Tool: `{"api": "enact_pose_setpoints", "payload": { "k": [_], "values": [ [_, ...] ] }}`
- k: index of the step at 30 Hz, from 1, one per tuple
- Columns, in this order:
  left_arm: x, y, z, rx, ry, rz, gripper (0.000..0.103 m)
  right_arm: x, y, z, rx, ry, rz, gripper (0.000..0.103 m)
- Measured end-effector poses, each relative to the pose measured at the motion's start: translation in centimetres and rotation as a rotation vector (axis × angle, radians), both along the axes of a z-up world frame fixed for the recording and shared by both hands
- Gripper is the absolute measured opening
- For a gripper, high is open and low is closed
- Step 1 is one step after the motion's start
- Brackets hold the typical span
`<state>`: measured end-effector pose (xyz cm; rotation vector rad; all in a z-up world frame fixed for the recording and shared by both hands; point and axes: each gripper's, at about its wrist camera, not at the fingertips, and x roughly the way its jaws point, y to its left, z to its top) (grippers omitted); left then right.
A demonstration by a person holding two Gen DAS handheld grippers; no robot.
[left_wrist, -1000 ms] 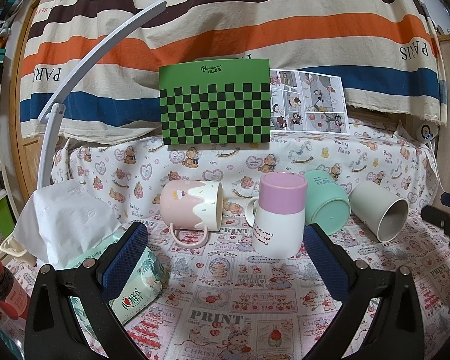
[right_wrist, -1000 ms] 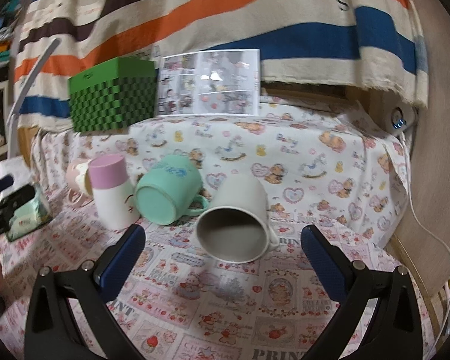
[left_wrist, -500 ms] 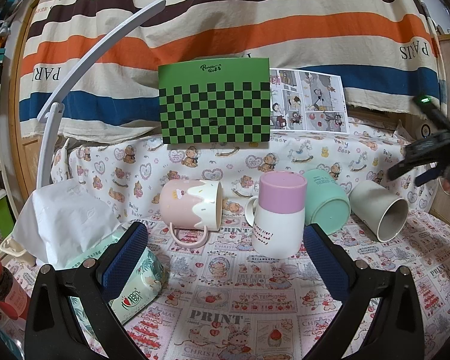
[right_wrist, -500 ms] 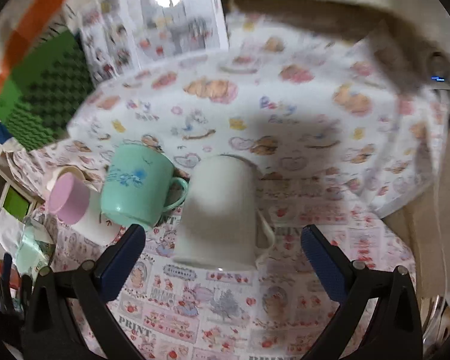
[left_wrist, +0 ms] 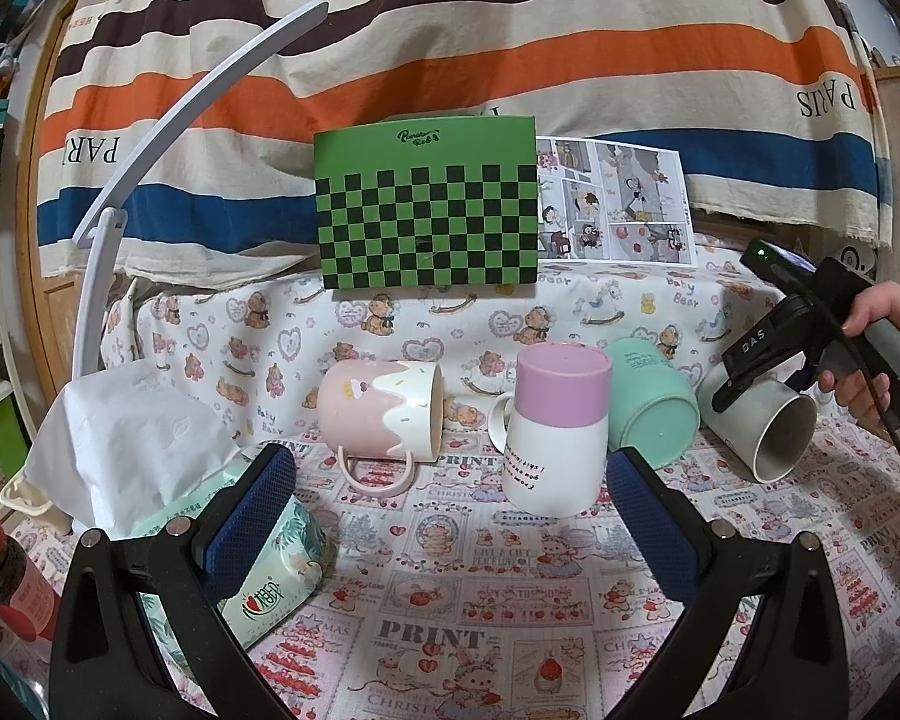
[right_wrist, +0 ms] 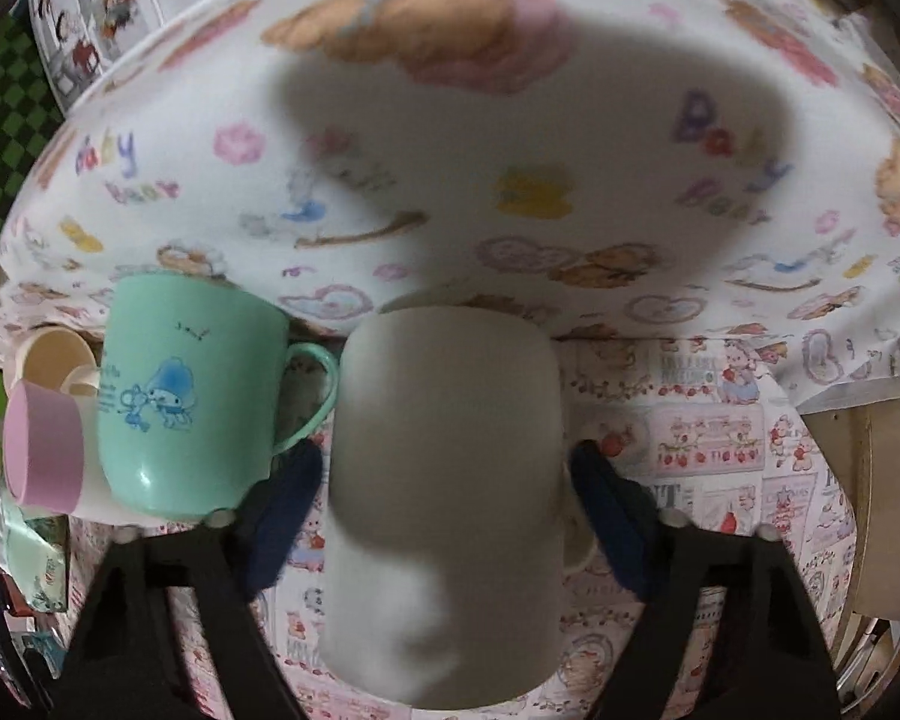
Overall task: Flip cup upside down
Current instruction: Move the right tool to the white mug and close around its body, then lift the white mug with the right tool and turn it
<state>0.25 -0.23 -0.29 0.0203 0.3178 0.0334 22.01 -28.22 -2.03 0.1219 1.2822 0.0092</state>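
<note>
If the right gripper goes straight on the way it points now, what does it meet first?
Most likely the grey mug, lying on its side between the open fingers of the right gripper. Whether the pads already touch it is unclear, as depth is hard to judge.

We note a matt, smooth grey ceramic-looking mug (right_wrist: 450, 480) lying on its side. The mint-green plastic-looking cup (right_wrist: 180, 396) shows a glossy highlight near its base. The pink-and-white mug with the drip glaze (left_wrist: 381, 414) looks glazed and shiny; the white mug with the lilac band (left_wrist: 558, 426) looks satin. The printed cotton-like cloth (left_wrist: 450, 630) over the counter is matt and woven. The left tool (left_wrist: 450, 516) has black matt plastic arms and blue pads (left_wrist: 252, 510) with a rough, dimpled texture.
</note>
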Motion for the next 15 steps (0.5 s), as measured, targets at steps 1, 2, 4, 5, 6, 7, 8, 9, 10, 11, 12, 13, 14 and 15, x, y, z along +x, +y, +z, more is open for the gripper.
{"api": "enact_pose_setpoints", "payload": {
  "k": [1,2,4,5,6,7,8,9,10,11,12,13,14,15],
  "values": [
    [0.0,0.0,0.0,0.001,0.001,0.000,0.103,-0.1,0.1,-0.1,-0.005,0.010,-0.003,0.077],
    [0.0,0.0,0.0,0.001,0.001,0.000,0.103,-0.3,0.0,-0.2,-0.002,0.024,-0.013,0.077],
    [0.0,0.0,0.0,0.000,0.000,0.000,0.103,-0.4,-0.3,-0.5,0.007,0.028,-0.042,0.077],
    [0.0,0.0,0.0,0.000,0.000,0.000,0.103,-0.8,-0.4,-0.4,0.009,0.025,-0.054,0.077],
    [0.0,0.0,0.0,0.000,0.000,0.000,0.103,-1.2,-0.5,-0.1,0.015,0.020,-0.060,0.077],
    [0.1,-0.1,0.0,0.000,0.000,0.001,0.103,-1.4,-0.5,0.3,0.025,0.017,-0.064,0.077],
    [0.0,0.0,0.0,0.001,0.000,0.001,0.103,-2.1,-0.5,0.9,0.052,0.007,-0.071,0.077],
    [0.0,0.0,0.0,0.002,-0.001,0.001,0.103,-2.7,-0.6,1.6,0.072,-0.001,-0.077,0.077],
    [0.0,0.0,0.1,0.003,-0.002,0.002,0.103,-3.4,-0.7,2.3,0.095,-0.012,-0.081,0.077],
    [0.0,0.0,0.1,0.003,-0.004,0.004,0.103,-4.6,-0.4,3.1,0.126,-0.027,-0.079,0.077],
    [0.0,0.0,0.1,0.003,-0.005,0.005,0.103,-5.5,-0.2,3.6,0.146,-0.035,-0.073,0.077],
    [0.0,0.0,0.1,0.002,-0.005,0.006,0.103,-6.6,0.1,4.3,0.177,-0.042,-0.067,0.077],
    [0.0,0.1,0.1,0.001,-0.004,0.007,0.103,-7.9,0.2,4.8,0.210,-0.047,-0.067,0.077],
    [0.0,0.1,0.1,-0.001,-0.004,0.008,0.103,-8.6,0.8,5.4,0.232,-0.047,-0.066,0.077]
  ]
}}
